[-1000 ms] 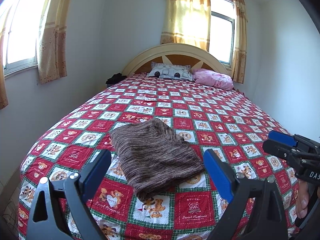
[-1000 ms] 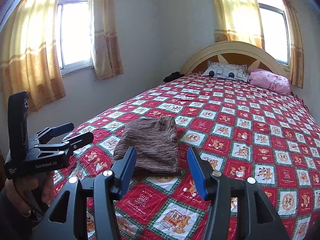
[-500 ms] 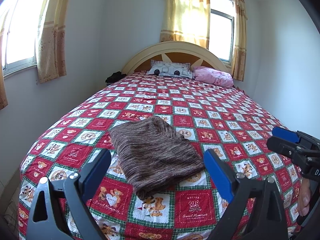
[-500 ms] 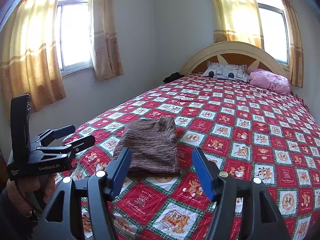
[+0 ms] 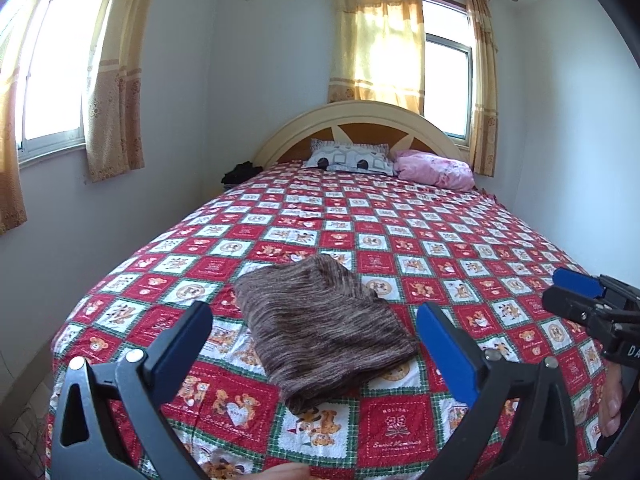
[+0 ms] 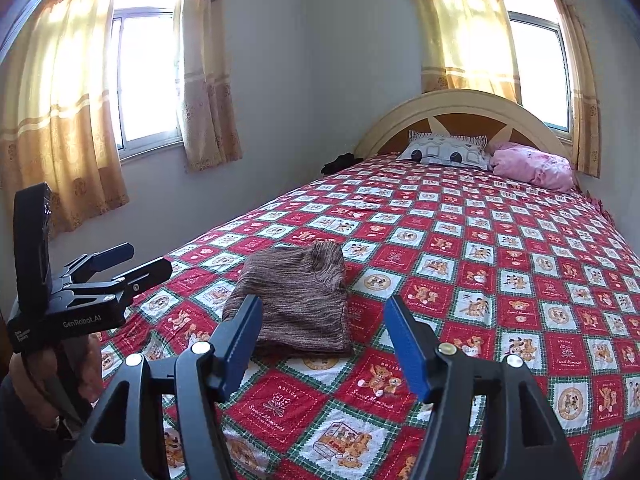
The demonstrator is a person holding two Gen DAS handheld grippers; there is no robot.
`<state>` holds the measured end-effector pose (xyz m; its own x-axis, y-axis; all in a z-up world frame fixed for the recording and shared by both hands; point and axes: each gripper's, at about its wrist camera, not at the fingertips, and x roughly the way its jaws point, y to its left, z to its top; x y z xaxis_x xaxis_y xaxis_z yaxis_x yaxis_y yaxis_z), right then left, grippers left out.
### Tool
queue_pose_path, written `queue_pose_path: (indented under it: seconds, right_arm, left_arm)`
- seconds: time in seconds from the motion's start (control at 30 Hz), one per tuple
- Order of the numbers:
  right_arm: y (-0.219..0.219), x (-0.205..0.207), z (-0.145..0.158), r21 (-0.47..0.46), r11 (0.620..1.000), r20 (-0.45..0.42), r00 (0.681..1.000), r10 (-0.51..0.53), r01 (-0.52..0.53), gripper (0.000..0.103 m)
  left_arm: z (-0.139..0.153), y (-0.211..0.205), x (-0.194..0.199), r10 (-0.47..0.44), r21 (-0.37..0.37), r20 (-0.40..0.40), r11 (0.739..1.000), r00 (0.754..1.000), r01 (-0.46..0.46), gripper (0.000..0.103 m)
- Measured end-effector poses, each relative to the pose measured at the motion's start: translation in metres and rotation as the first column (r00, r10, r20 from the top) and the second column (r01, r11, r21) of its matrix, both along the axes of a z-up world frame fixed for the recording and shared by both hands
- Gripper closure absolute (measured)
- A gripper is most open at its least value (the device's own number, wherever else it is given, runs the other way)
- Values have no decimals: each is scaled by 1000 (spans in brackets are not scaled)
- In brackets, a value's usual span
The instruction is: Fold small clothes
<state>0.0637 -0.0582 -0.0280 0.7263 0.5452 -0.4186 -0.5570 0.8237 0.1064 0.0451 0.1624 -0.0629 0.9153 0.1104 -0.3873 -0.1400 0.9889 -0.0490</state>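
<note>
A bedroom with pale walls and yellow curtains [image 5: 378, 36] over two windows holds a wide bed [image 5: 460, 240] covered in a red, white and green patchwork spread printed with teddy bears. Above its near end the left gripper [image 5: 314, 344] hangs with its blue-padded jaws spread wide; they have just been opening, with nothing between them but air over the spread. The right gripper [image 6: 322, 340] is held alongside, its jaws parted to a middling width and likewise empty, having widened a little within the last second. In the left wrist view the right gripper appears at the right edge with a hand [image 5: 612, 404] below it; in the right wrist view the left gripper appears at the left edge. Just beyond both sets of fingertips, apart from them, lies the folded brown knit garment [image 5: 320, 328], flat on the spread near the foot of the bed. Farther off, against the arched cream headboard [image 5: 360, 120], rest a grey patterned pillow [image 5: 348, 158] and a pink pillow [image 5: 436, 168]. A dark bundle [image 5: 240, 172] sits at the bed's far left corner.
</note>
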Motion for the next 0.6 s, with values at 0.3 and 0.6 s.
queue_pose_path:
  seconds: [0.3,0.6]
  right_arm:
    - [1,-1,-3,-11,1000,1,1000,9,-9,39]
    - [3,1,-8,-19,1000,-13,1000,8,-8,39]
  left_arm:
    - [-2,5,1,28,3,-6,1000,1000,-28,0]
    - [-7,13,3,26,-23,-21,999,999,-27,0]
